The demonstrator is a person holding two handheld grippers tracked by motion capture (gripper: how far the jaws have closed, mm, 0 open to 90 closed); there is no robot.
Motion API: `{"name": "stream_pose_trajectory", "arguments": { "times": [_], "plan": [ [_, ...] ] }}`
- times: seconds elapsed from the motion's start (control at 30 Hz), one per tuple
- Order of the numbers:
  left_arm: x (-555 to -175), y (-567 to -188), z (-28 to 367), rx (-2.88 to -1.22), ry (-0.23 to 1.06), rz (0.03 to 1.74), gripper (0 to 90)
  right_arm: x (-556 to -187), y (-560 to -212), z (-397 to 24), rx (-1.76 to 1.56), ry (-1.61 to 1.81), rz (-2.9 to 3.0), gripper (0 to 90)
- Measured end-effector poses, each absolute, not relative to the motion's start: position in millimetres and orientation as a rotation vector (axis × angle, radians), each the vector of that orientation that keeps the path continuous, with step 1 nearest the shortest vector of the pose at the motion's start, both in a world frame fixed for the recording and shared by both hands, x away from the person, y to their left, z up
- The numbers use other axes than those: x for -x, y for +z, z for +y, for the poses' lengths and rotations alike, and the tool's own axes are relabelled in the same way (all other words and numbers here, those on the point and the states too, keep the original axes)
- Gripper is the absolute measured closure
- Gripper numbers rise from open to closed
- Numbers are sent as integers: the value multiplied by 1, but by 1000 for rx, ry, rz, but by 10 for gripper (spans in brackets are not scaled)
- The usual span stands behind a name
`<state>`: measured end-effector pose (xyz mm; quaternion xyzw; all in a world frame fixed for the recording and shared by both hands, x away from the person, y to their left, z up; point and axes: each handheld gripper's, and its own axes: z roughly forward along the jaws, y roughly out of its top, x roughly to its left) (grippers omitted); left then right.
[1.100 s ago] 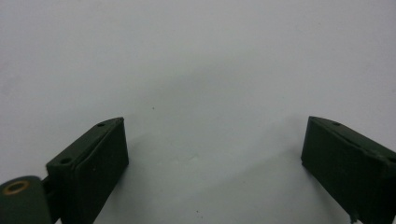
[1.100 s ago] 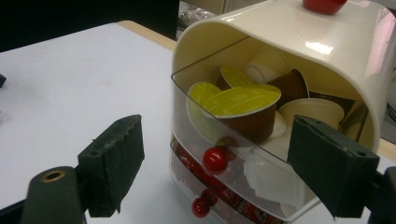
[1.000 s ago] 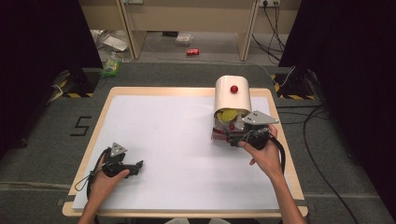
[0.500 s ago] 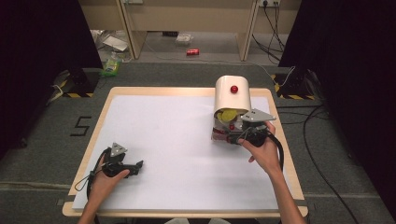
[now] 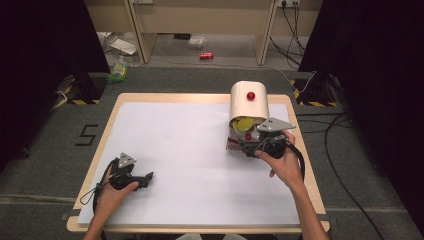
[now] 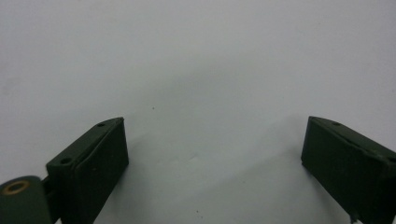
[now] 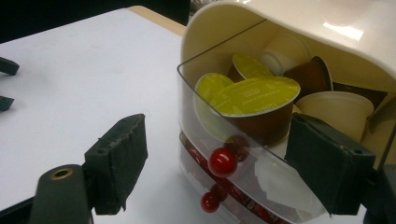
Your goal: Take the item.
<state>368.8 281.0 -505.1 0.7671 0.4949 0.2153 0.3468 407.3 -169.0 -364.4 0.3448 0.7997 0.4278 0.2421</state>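
A cream capsule dispenser [image 5: 248,102] with a rounded top stands upright on the far right part of the white table [image 5: 180,150], its long axis vertical and its open front facing the person at the near edge. A clear upper drawer [image 7: 233,154] with a red knob [image 7: 222,162] is tilted out toward the person; it holds coffee capsules [image 7: 254,100], 2 with yellow-green foil lids, others brown or cream. Below it, a 2nd clear drawer with a smaller red knob [image 7: 209,202] holds red capsules, too blurred to count. The right gripper [image 7: 219,172] sits just in front of the drawer, jaws apart on either side of the knob, not touching it, having just narrowed slightly. The left gripper [image 6: 215,158] rests near the table's near left corner, jaws wide apart over bare surface.
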Motion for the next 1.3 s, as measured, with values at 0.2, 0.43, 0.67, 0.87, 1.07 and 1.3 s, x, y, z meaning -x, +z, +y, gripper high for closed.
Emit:
{"name": "stream_pose_trajectory", "arguments": {
  "times": [0.2,0.43,0.67,0.87,1.07,1.3],
  "plan": [
    [-369,-505,281,-1990,559,1284,65,-402,-363,-169,-927,1152,2212,220],
    [-369,-505,281,-1990,559,1284,65,-393,-363,-171,-909,1150,2231,235],
    [-369,-505,281,-1990,559,1284,66,-384,-364,-170,-895,1136,2245,236],
    [-369,-505,281,-1990,559,1284,66,-375,-366,-171,-871,1132,2251,237],
    [-369,-505,281,-1990,559,1284,66,-364,-369,-173,-858,1137,2265,242],
    [-369,-505,281,-1990,560,1284,66,-359,-370,-177,-858,1123,2267,244]
  ]
}}
